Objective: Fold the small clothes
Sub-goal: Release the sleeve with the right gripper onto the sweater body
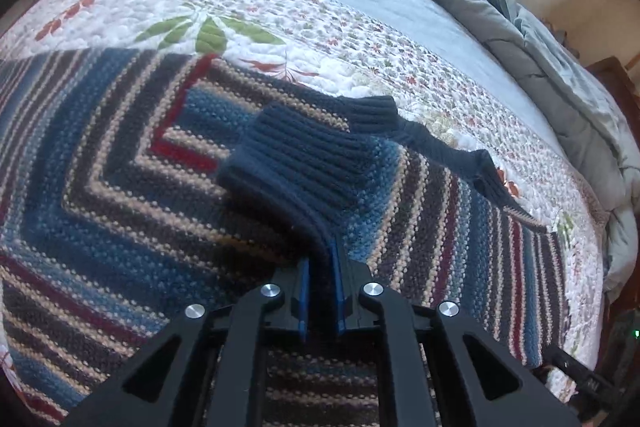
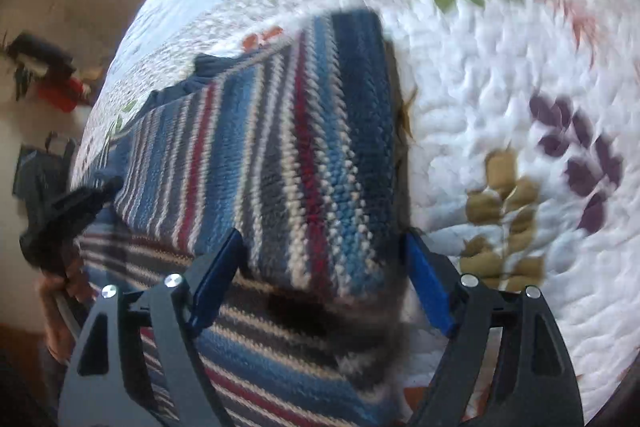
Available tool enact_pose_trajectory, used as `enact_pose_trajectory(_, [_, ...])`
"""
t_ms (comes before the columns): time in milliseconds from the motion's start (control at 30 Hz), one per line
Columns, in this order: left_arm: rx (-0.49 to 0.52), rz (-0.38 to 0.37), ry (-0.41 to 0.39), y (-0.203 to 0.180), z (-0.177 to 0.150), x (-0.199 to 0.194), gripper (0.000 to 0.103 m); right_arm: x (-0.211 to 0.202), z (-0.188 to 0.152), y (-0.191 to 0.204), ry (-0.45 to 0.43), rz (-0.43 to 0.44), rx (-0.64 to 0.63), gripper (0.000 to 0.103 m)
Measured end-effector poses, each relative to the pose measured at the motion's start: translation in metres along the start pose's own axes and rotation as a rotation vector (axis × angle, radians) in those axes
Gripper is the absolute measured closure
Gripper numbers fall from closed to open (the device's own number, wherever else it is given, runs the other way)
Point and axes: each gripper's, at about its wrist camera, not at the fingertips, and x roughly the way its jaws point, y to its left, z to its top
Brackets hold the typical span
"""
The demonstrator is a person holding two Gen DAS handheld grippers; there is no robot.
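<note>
Floral quilt under striped sweater, grey comforter beyond.

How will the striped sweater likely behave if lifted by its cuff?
Probably floppy: the sweater already lies folded over itself on the quilt. Likely heavyish, as the knit looks thick. Probably not slippery: the ribbed cuff stays pinched in the left tongs.
</note>
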Motion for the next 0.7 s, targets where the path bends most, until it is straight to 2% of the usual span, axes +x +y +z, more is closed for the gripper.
enact_pose_trajectory(33, [0.008,0.005,-0.004,-0.001,-0.001,0.000,0.092,-0.001,0.001,0.002,-0.021,-0.013,-0.016,0.063])
enact_pose_trajectory(100, [0.011,0.007,-0.008,-0.002,-0.002,0.000,0.091,-0.005,-0.001,0.004,-0.033,-0.003,-0.032,0.075])
enact_pose_trajectory(233, [0.018,0.028,-0.018,-0.005,-0.007,0.004,0.084,-0.015,-0.008,-0.006,-0.043,0.002,-0.008,0.078])
enact_pose_trajectory(300, [0.026,0.040,-0.018,-0.007,-0.009,0.007,0.084,-0.010,-0.011,-0.012,-0.030,0.004,0.016,0.077])
enact_pose_trajectory(367, [0.047,0.058,-0.019,-0.011,-0.011,0.008,0.084,-0.005,-0.013,-0.006,-0.023,-0.037,-0.021,0.075])
enact_pose_trajectory(400, [0.048,0.057,-0.016,-0.011,-0.011,0.005,0.083,-0.006,-0.013,-0.001,-0.026,-0.058,-0.042,0.071])
enact_pose_trajectory(433, [0.048,0.047,-0.006,-0.010,-0.011,0.001,0.081,-0.012,-0.013,0.006,-0.041,-0.097,-0.062,0.061])
enact_pose_trajectory(467, [0.048,0.037,0.006,-0.009,-0.010,-0.005,0.070,-0.019,-0.014,0.013,-0.062,-0.136,-0.080,0.057])
enact_pose_trajectory(500, [0.048,0.037,0.012,-0.006,-0.011,-0.010,0.054,-0.026,-0.016,0.017,-0.081,-0.172,-0.097,0.048])
enact_pose_trajectory(533, [0.054,0.042,0.005,-0.001,-0.012,-0.021,0.043,-0.035,-0.020,0.026,-0.115,-0.225,-0.132,0.048])
enact_pose_trajectory(600, [0.081,0.050,-0.018,0.008,-0.014,-0.038,0.039,-0.050,-0.030,0.044,-0.166,-0.291,-0.204,0.048])
enact_pose_trajectory(633, [0.102,0.058,-0.029,0.018,-0.016,-0.051,0.034,-0.057,-0.036,0.056,-0.183,-0.293,-0.235,0.047])
enact_pose_trajectory(700, [0.105,0.074,-0.037,0.040,-0.019,-0.069,0.026,-0.061,-0.044,0.076,-0.168,-0.243,-0.269,0.044])
